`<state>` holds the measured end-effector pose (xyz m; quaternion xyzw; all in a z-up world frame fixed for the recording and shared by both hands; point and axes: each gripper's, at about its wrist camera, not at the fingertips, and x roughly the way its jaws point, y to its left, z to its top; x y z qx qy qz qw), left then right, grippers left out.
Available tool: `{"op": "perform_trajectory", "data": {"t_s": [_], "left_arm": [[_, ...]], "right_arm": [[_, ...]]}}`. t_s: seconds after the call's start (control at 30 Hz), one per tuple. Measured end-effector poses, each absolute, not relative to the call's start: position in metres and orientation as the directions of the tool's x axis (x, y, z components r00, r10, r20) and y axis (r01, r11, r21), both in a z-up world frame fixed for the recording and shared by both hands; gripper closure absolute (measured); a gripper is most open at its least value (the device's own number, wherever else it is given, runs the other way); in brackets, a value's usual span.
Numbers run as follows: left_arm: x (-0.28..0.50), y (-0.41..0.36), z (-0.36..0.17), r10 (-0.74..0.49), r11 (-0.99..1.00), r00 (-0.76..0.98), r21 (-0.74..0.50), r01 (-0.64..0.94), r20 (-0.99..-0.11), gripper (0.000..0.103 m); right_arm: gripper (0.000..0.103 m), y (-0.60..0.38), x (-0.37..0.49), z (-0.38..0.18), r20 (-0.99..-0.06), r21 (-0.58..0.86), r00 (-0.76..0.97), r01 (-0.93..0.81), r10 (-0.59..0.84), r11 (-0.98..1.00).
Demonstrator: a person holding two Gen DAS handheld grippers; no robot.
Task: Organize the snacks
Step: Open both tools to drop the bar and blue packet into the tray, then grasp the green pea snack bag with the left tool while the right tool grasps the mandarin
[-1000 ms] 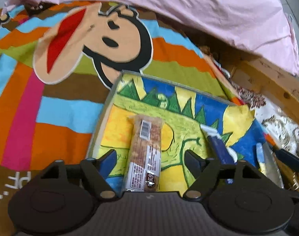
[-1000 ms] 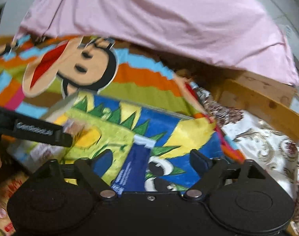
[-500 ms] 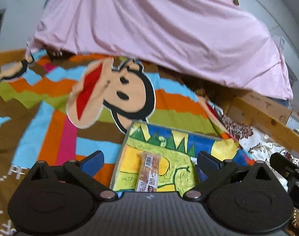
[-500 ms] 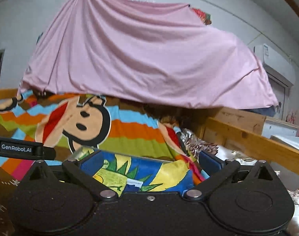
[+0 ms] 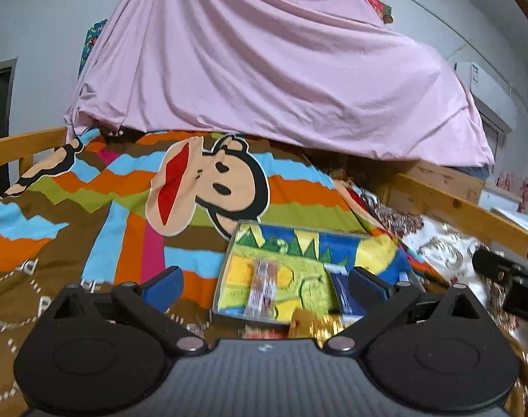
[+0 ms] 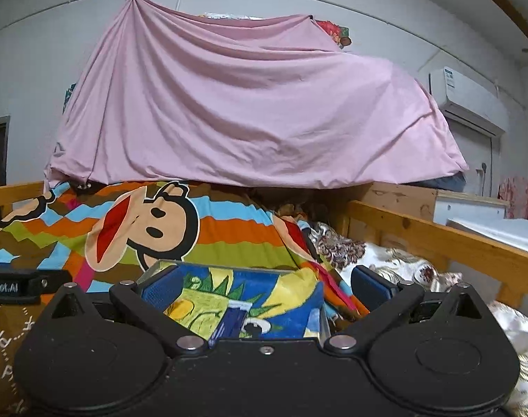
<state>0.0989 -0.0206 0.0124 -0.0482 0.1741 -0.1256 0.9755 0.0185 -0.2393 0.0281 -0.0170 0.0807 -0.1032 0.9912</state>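
Note:
A shallow tray (image 5: pixel 225 271) lined with a dinosaur print lies on the bed. In it are a clear-wrapped nut bar (image 5: pixel 262 288) and a blue packet (image 5: pixel 344 293). Gold-wrapped snacks (image 5: pixel 316 323) lie blurred just in front of the tray. My left gripper (image 5: pixel 267 286) hangs above and short of the tray, open, with nothing between its blue pads. My right gripper (image 6: pixel 265 288) is also open and empty, drawn back from the tray (image 6: pixel 229 264), where the blue packet (image 6: pixel 229 323) shows. The right gripper's side (image 5: pixel 507 278) appears at the edge of the left wrist view.
A striped blanket with a monkey face (image 5: pixel 208 187) covers the bed. A pink sheet (image 6: pixel 250 111) hangs behind it. A wooden bed rail (image 6: pixel 438 239) runs along the right, with floral cloth (image 6: pixel 396 267) beside it. An air conditioner (image 6: pixel 469 97) is on the wall.
Both grippers have pulled back and risen away from the tray, and their jaws have widened. The nut bar and blue packet stay lying in the tray.

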Motion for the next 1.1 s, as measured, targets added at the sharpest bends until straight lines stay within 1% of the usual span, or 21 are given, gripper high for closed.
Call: {"op": "perform_trajectory", "data": {"t_s": [0.23, 0.37, 0.57, 0.67, 0.77, 1.0, 1.1], "left_arm": [[0.060, -0.022, 0.004, -0.267, 0.963, 0.892, -0.078, 0.257, -0.365, 0.001], [0.040, -0.025, 0.001, -0.279, 0.957, 0.875, -0.040, 0.287, -0.395, 0.001], [0.025, -0.030, -0.010, -0.298, 0.942, 0.827, -0.006, 0.336, -0.477, 0.001], [0.022, -0.033, -0.012, -0.320, 0.930, 0.807, -0.004, 0.367, -0.496, 0.001], [0.021, -0.039, -0.017, -0.342, 0.915, 0.785, 0.007, 0.404, -0.517, 0.001], [0.025, -0.056, -0.032, -0.376, 0.871, 0.705, 0.031, 0.491, -0.601, 0.001], [0.028, -0.062, -0.037, -0.404, 0.848, 0.657, 0.008, 0.530, -0.636, 0.001]], "right_arm": [[0.001, -0.239, -0.021, 0.023, -0.191, -0.053, 0.959, 0.204, -0.210, 0.978], [0.001, -0.241, -0.043, 0.018, -0.232, -0.044, 0.952, 0.197, -0.202, 0.979], [0.001, -0.248, -0.066, 0.010, -0.350, 0.001, 0.922, 0.177, -0.165, 0.984], [0.001, -0.252, -0.071, 0.006, -0.404, 0.038, 0.903, 0.174, -0.144, 0.984], [0.001, -0.254, -0.070, 0.003, -0.436, 0.064, 0.890, 0.177, -0.132, 0.982], [0.001, -0.256, -0.057, -0.007, -0.524, 0.076, 0.844, 0.176, -0.110, 0.981], [0.001, -0.258, -0.050, -0.010, -0.559, 0.083, 0.824, 0.164, -0.090, 0.983]]}}
